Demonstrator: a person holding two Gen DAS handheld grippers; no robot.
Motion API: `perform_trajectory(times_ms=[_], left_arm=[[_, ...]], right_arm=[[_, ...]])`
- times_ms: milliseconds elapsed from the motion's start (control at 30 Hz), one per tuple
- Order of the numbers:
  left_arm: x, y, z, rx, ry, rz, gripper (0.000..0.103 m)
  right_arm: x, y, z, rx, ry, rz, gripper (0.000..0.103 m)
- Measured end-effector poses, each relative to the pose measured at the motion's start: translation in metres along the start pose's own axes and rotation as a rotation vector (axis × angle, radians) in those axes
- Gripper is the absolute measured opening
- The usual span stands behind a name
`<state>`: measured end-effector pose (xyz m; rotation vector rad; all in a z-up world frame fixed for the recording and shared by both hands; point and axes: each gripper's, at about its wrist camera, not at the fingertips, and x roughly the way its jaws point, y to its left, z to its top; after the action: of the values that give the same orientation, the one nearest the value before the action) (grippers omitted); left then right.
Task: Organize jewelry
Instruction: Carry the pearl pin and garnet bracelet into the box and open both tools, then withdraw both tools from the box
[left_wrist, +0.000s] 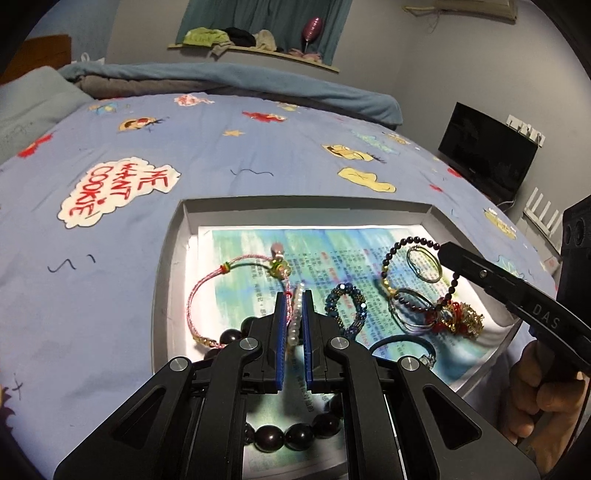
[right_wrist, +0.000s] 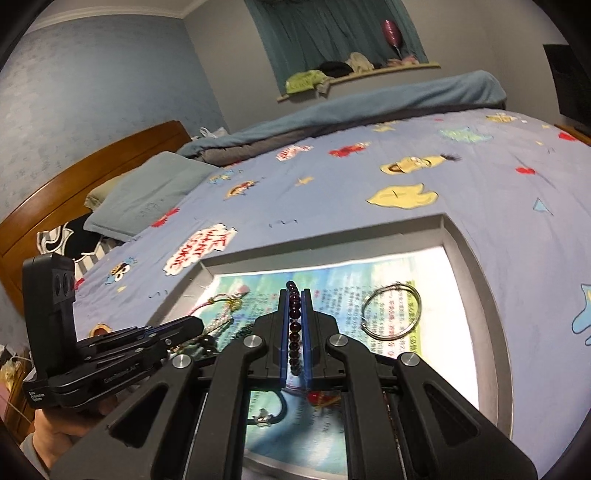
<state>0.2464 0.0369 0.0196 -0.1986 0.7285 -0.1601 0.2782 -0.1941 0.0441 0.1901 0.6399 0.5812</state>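
Note:
A shallow grey tray (left_wrist: 168, 273) lined with printed paper lies on the bed and holds several bracelets. My left gripper (left_wrist: 294, 295) is shut on a white pearl bracelet (left_wrist: 295, 325) near the tray's left half. A pink cord bracelet (left_wrist: 207, 295), a blue beaded bracelet (left_wrist: 347, 306) and large dark beads (left_wrist: 288, 435) lie around it. My right gripper (right_wrist: 294, 295) is shut on a dark purple bead bracelet (right_wrist: 294, 332), seen in the left wrist view (left_wrist: 406, 243). A thin metal bangle (right_wrist: 391, 314) lies to its right.
A red and gold tangle of jewelry (left_wrist: 458, 317) and a black ring band (left_wrist: 402, 345) lie at the tray's right. The tray sits on a blue cartoon bedspread (left_wrist: 221, 155). A folded blanket (left_wrist: 229, 79) and a pillow (right_wrist: 147, 192) lie beyond.

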Motion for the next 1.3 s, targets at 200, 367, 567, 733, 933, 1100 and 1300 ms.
perform_trajectory(times_ms=[200, 367, 567, 733, 933, 1100, 1300], left_arm=[[-0.002, 0.002, -0.001, -0.003, -0.013, -0.021, 0.014], [-0.013, -0.003, -0.003, 0.022, -0.058, -0.023, 0.051], [-0.032, -0.009, -0.006, 0.047, -0.133, 0.001, 0.079], [-0.050, -0.009, -0.012, 0.057, -0.178, 0.012, 0.089], [-0.069, -0.009, -0.025, 0.081, -0.196, 0.027, 0.093], [-0.079, -0.012, -0.034, 0.090, -0.212, 0.033, 0.095], [-0.085, -0.025, -0.051, 0.132, -0.220, 0.054, 0.097]], right_arm=[[0.007, -0.004, -0.003, 0.010, 0.029, -0.030, 0.008], [0.000, -0.002, -0.002, -0.005, 0.004, -0.040, 0.038], [-0.022, 0.004, -0.006, -0.049, -0.056, -0.038, 0.056], [-0.042, 0.013, -0.013, -0.117, -0.083, -0.063, 0.066], [-0.062, 0.013, -0.022, -0.149, -0.104, -0.082, 0.078], [-0.073, 0.012, -0.030, -0.163, -0.106, -0.081, 0.088], [-0.084, 0.018, -0.044, -0.204, -0.103, -0.083, 0.097]])
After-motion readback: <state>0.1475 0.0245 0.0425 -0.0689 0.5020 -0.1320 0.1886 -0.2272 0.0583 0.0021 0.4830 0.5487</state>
